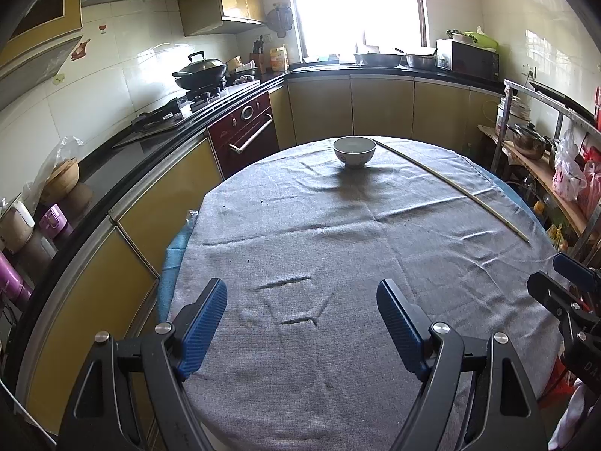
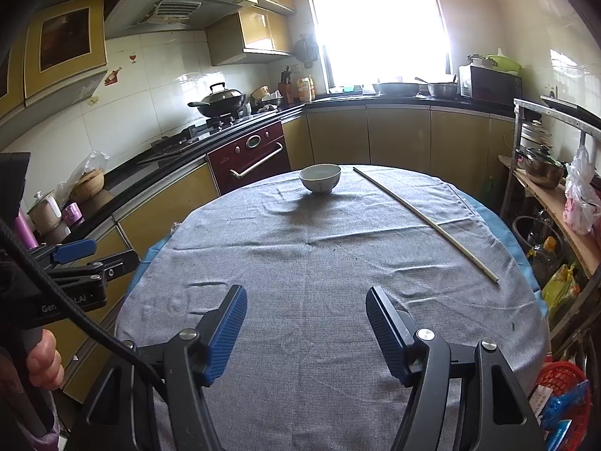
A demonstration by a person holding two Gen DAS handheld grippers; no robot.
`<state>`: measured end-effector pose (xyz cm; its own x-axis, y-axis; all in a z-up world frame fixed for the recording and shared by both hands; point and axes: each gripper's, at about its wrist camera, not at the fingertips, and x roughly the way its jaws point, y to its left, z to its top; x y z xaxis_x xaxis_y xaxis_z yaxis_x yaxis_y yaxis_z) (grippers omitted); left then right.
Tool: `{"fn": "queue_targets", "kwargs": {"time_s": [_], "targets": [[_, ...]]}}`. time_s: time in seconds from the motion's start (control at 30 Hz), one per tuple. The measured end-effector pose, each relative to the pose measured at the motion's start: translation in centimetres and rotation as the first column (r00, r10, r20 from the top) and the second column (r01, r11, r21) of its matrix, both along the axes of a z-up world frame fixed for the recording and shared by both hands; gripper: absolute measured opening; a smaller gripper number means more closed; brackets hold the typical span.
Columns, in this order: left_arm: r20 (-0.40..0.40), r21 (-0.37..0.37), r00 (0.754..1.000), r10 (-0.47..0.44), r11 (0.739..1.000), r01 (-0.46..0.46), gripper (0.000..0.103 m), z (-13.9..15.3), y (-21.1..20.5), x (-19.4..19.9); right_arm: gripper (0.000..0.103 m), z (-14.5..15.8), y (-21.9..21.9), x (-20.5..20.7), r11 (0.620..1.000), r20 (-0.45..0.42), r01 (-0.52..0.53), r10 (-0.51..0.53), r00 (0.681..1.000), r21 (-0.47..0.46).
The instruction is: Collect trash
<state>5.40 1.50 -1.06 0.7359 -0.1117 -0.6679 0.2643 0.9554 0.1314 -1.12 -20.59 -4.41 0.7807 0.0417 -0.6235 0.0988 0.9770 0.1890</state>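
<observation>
Both the left tool [image 1: 302,323] and right tool [image 2: 306,329] are hanging spread and empty while the long thin pale stick [image 2: 424,221], likely light, stiff and snappable, is lying far right on the grey-clothed table [image 2: 300,263], best pinched mid-length.

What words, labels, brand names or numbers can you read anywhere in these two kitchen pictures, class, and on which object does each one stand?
"Gen" then "t.AI", middle hidden by a black cable: white print on the black body of the left gripper.
"DA", cut off at the edge: pale print on the black body of the right gripper.
Yellow bottle label, dark red oven badge, small white card in the red plastic basket: too blurred to read.
</observation>
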Motion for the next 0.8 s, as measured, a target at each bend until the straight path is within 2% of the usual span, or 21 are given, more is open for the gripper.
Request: {"fn": "queue_targets", "kwargs": {"time_s": [0.8], "targets": [[-0.024,0.014,1.0,-0.006,1.0,0.006,0.082,-0.92,-0.57,0.59,0.07,-0.6,-0.38,0.24,1.0,-0.009,0.01,-0.01,1.0,0.01]]}}
